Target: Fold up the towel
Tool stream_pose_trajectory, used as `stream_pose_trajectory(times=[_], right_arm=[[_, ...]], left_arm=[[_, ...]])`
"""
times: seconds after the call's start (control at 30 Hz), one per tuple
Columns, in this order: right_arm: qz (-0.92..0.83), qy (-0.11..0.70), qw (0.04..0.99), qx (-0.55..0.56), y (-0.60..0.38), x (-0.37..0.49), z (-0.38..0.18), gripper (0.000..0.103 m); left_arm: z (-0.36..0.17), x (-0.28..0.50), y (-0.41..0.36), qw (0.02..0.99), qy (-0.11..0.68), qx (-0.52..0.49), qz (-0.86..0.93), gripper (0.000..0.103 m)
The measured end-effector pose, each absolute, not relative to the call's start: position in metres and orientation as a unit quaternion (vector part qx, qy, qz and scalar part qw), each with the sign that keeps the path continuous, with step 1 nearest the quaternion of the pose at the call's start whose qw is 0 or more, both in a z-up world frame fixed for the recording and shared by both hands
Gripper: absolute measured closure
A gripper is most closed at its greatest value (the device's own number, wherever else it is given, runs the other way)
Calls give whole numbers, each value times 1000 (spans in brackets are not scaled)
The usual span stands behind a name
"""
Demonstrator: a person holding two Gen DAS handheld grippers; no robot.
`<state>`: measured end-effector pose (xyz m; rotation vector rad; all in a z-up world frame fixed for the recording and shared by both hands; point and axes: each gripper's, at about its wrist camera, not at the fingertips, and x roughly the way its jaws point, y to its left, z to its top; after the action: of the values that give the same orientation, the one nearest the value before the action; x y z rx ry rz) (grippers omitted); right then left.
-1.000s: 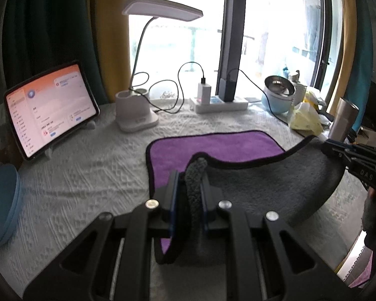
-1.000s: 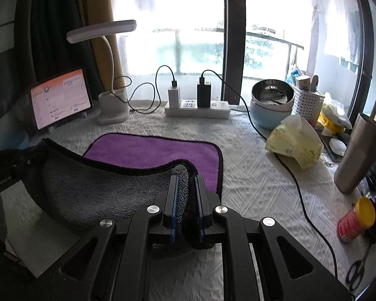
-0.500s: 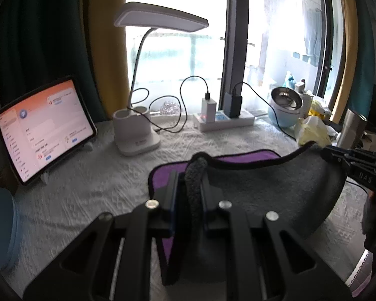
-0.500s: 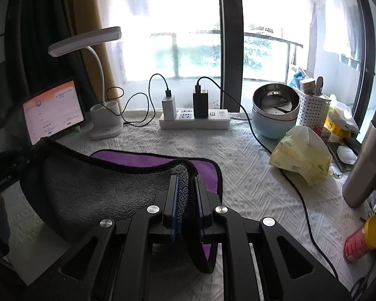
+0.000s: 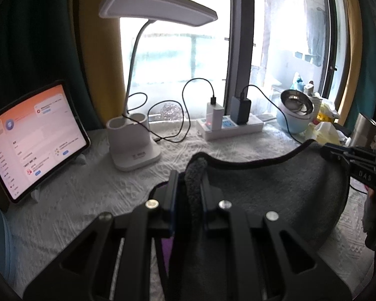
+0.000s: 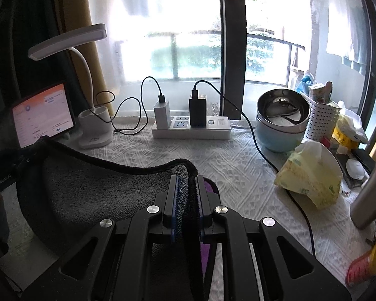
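The towel is grey on one side and purple on the other, with a black hem. My left gripper is shut on one corner of it. My right gripper is shut on the other corner and also shows in the left wrist view. The towel hangs between the two, lifted and carried over its own far half, grey side up. Only slivers of purple show under it. The left gripper also shows at the left edge of the right wrist view.
A white desk lamp and a lit tablet stand at the back left. A power strip with chargers and cables lies at the back. Bowls, a tissue pack, a steel tumbler and a small bottle crowd the right.
Both grippers moved forward toward the window with the towel's near edge, laying the grey side over the purple half. The purple area has almost vanished from view.
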<state>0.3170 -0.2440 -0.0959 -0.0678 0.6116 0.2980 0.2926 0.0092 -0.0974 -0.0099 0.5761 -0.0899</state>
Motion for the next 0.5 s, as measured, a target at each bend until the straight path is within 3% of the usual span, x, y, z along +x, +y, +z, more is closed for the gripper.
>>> stream_pose_trajectory(times=[0.5], right_arm=[[146, 314, 936, -62, -233, 363, -120, 90]], left_arm=[[-131, 347, 14, 945, 323, -8, -39, 87]])
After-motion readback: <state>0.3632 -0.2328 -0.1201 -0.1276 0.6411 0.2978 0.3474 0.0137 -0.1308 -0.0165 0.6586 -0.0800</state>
